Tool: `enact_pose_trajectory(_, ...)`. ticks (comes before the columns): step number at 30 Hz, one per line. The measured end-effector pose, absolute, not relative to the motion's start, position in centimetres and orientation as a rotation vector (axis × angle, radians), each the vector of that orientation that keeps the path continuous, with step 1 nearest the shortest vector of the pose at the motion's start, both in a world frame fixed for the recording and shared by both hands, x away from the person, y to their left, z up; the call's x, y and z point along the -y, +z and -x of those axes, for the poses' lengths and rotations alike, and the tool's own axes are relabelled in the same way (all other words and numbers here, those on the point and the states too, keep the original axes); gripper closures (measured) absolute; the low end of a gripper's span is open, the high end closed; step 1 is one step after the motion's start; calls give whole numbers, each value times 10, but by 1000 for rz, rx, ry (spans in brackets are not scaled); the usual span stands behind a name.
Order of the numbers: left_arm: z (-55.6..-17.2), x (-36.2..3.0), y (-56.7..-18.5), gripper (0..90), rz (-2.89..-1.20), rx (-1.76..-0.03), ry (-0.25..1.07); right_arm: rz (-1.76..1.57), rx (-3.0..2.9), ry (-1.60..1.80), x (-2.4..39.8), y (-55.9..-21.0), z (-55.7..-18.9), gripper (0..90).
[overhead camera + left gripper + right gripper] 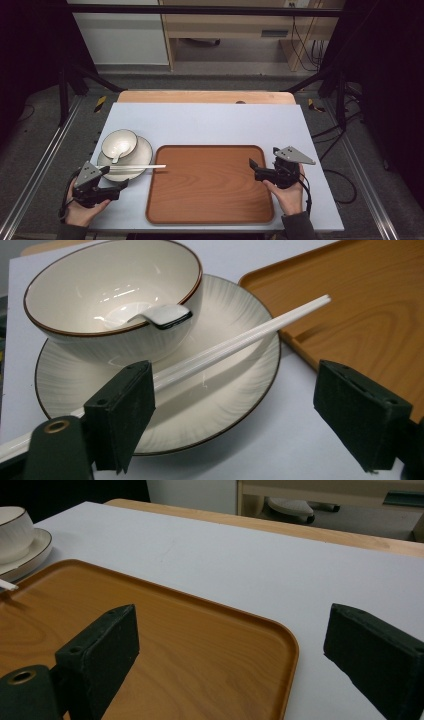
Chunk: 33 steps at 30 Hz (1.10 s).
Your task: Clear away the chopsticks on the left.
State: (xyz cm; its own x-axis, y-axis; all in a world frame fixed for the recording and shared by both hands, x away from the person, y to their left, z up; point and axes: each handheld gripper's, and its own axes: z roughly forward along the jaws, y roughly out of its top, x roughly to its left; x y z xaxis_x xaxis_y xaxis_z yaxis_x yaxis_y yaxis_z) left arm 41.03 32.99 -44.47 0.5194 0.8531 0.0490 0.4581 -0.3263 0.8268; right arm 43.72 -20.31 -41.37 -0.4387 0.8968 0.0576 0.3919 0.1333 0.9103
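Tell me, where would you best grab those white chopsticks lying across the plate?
Probably the near end of the chopsticks, which juts past the plate's rim towards the left gripper. There they hang free above the table, so the open fingers could come in level from the near side and close across the thin pair.

The tabletop [210, 120] is covered by a pale grey sheet, with a strip of light wood showing at its far edge. Behind it stands a wooden desk [225, 30] beside a white cabinet [120, 35]. The floor [35, 150] is grey, black frame bars [200, 10] surround the scene, and cables [305, 45] hang at the right.
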Motion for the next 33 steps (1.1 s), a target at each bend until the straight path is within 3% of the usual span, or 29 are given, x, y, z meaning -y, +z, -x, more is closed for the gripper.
enact_pose_trajectory(21,-433,-339,-457,320,-1983,-1087,649,-1224,-1926,1258,198,-415,-438,79)
enact_pose_trajectory(33,-434,-338,-460,485,-2023,-1111,624,-1223,-1928,1251,199,-416,-439,80)
